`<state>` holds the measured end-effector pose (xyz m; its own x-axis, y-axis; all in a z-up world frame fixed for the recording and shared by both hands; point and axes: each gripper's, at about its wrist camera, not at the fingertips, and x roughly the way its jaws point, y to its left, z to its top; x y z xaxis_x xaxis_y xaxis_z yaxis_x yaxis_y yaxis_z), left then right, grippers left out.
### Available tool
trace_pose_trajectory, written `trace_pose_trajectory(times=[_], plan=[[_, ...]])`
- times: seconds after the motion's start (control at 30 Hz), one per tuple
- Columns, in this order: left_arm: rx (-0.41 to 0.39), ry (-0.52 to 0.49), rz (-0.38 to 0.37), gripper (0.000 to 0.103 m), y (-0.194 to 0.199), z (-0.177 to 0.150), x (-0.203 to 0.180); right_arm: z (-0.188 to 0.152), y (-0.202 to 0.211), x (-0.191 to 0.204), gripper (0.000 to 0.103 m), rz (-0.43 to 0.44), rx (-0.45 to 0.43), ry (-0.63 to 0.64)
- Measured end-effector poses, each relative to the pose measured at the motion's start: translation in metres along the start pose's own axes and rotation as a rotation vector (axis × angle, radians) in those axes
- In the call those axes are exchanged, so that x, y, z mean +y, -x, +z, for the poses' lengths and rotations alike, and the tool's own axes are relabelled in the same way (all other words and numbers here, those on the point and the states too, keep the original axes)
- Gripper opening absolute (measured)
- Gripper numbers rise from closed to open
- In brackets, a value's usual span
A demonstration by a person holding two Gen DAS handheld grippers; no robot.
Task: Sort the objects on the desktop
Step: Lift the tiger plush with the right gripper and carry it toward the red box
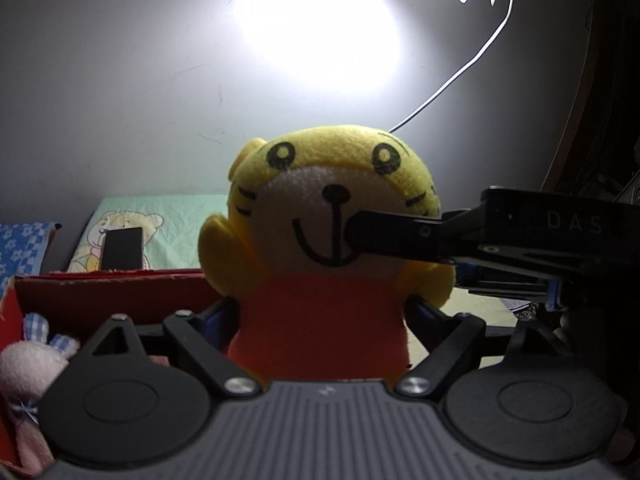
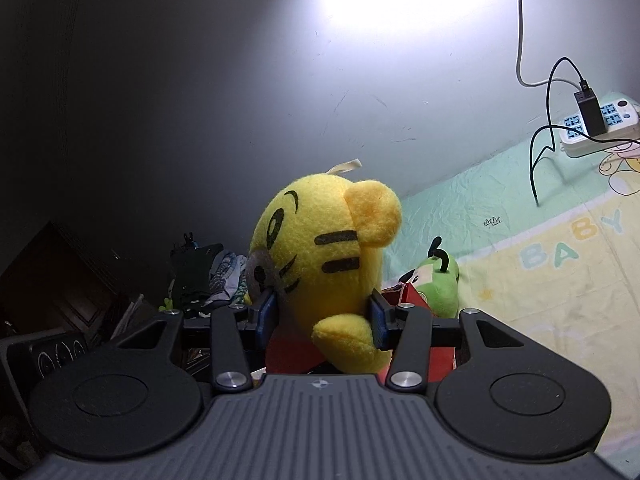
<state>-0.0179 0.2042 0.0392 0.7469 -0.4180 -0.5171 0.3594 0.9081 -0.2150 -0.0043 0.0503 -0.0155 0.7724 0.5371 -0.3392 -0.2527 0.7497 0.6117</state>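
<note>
Right wrist view: both grippers' fingers pinch a fuzzy, round-headed yellow plush tiger [image 2: 320, 248].

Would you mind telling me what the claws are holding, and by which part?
Both hold the yellow tiger plush: the right claw clamps its head, the left claw flanks its red body, though contact there is unclear.

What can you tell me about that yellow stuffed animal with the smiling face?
The yellow tiger plush is soft and fleecy, with a cream muzzle, black stitched eyes, nose, smile and stripes, rounded ears, stubby yellow arms, a red body and a small ribbon loop on top of its head. It is upright, lifted above a red box. Two tools are on it: the left gripper brackets its red body, and the right gripper squeezes its head at the muzzle and behind the ear.
</note>
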Motion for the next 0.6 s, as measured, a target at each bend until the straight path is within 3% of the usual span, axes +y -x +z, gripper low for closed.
trace_pose_trajectory(times=[0.23,0.6], plan=[[0.067,0.043,-0.124,0.090,-0.022,-0.014,0.049,-0.025,-0.026,0.038,0.046,-0.200,-0.044,0.125],[0.147,-0.022,-0.136,0.090,-0.021,-0.031,0.076,-0.057,-0.057,0.072,0.046,-0.391,-0.007,0.287]])
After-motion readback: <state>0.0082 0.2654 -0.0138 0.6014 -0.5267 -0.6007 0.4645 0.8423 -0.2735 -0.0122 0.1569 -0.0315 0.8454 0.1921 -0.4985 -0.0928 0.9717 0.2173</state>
